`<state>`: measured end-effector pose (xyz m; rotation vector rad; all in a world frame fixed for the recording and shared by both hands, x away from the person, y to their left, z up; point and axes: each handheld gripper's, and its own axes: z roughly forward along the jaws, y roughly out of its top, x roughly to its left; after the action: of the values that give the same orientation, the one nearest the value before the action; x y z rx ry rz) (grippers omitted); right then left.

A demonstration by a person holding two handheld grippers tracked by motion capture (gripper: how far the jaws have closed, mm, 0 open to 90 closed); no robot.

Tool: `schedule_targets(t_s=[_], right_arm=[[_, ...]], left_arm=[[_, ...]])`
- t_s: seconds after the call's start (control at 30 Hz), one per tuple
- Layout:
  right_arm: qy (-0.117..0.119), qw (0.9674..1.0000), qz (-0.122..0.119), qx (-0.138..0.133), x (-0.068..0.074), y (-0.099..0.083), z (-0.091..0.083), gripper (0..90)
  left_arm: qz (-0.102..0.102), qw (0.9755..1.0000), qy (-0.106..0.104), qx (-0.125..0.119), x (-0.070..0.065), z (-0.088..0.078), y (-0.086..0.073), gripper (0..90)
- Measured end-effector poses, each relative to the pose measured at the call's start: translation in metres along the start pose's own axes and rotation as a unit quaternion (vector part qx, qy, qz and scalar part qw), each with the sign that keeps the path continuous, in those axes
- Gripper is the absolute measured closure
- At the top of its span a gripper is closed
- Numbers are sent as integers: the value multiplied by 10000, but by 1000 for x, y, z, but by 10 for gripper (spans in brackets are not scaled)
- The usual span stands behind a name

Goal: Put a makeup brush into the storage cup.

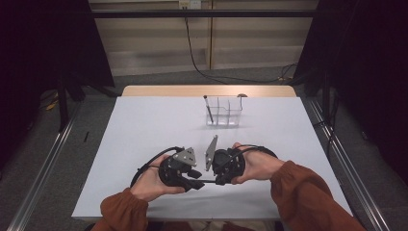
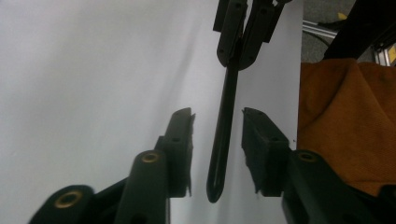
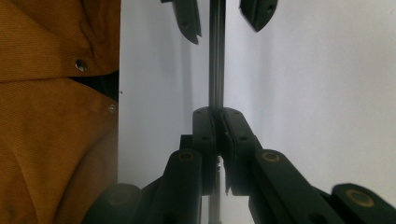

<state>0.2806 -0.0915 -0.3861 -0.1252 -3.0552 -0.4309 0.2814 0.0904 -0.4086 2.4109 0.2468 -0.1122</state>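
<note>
1. Tabletop work sits low and near the person: on the broad white table (image 1: 144,125), both hand-held grippers face each other just in front of the rust-orange sleeves (image 1: 308,192), well apart from the clear plastic compartment box (image 1: 224,111) near the far edge, where another thin dark pen (image 1: 208,109) leans.
2. Handover looks like the step in hand. The right gripper (image 3: 216,122) has its jaws pressed together, pinching one end of a slim black pen (image 2: 223,135); the left gripper (image 2: 217,126) has its jaws spread on either side of the free end, pads not touching it.
3. Next, I judge, the left jaws need to finish closing squarely on the shaft before the right ones let go; a skewed pinch could swing the pen.
4. Pen axis runs level between the two grippers (image 1: 208,181), across the table from the person's right to left, its rounded tip pointing into the left gripper.
</note>
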Motion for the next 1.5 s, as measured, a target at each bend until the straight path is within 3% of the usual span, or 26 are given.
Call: schedule_targets(t_s=[0.3, 0.6, 0.7, 0.8, 0.83, 0.93, 1.23, 1.5], right_arm=[[-5, 10000, -9, -63, 0, -1, -1, 845], [-56, 9999, -79, -93, 1, -2, -1, 843], [-137, 9998, -88, -122, 1, -4, 0, 831], [-168, 9997, -50, -162, -1, -5, -2, 823], [-161, 9997, -50, -188, -1, -6, -2, 821], [-212, 9993, -80, -286, -2, -7, -4, 813], [-110, 9981, 53, -600, -5, -17, -6, 602], [-176, 9943, 342, -994, -5, -31, -7, 408]], left_arm=[[17, 9998, -196, 27, 4, 3, -1, 759], [-56, 9993, -363, 2, 6, 7, 1, 801], [-3, 9993, -368, -13, 4, 7, 2, 829], [-51, 9996, -284, 34, 4, 5, 3, 835], [-94, 9993, -348, -71, 4, 6, 3, 836], [-103, 9994, -321, -69, 4, 5, 4, 837], [-114, 9996, -229, -131, 3, 0, 2, 838], [-167, 9994, -196, -218, 2, -2, 0, 838]])
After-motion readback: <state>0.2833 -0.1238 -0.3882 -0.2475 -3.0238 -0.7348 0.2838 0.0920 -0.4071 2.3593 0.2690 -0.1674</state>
